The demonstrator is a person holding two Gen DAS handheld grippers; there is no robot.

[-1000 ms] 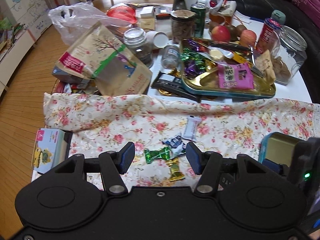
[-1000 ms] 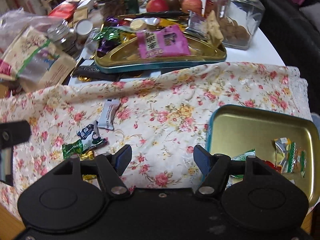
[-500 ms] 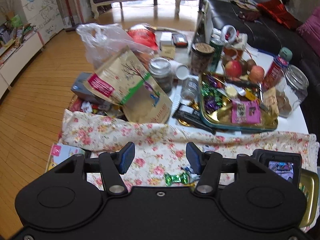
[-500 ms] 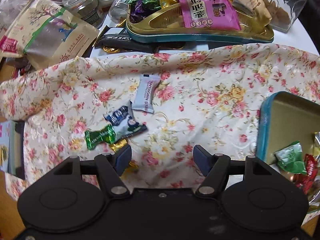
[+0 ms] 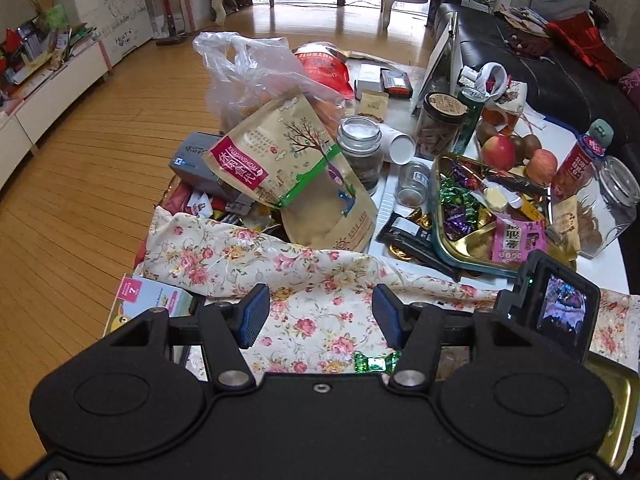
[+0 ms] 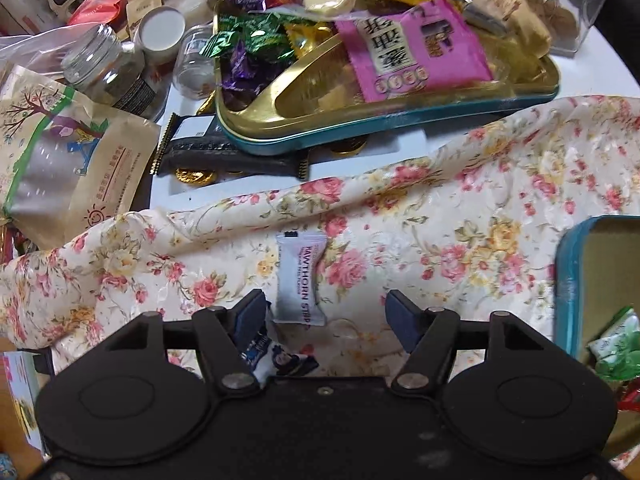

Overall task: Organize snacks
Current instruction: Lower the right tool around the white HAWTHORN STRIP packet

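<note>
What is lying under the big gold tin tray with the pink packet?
Under the gold tin tray lie a black snack wrapper and gold foil coins. The tray covers whatever else lies there.

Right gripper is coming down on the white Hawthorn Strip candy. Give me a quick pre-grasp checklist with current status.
1. Right gripper empty, jaws apart though just narrowing: ok.
2. Hawthorn Strip candy in the jaw gap: not ok, it lies just ahead, nearer the left finger.
3. Blue-wrapped candy clear of the grasp: not ok, it sits beside the left finger.
4. Floral cloth flat under the candy: ok, folds lie farther back.
5. Teal tin has room: ok.
6. Left gripper out of the way: ok, open and empty.
</note>
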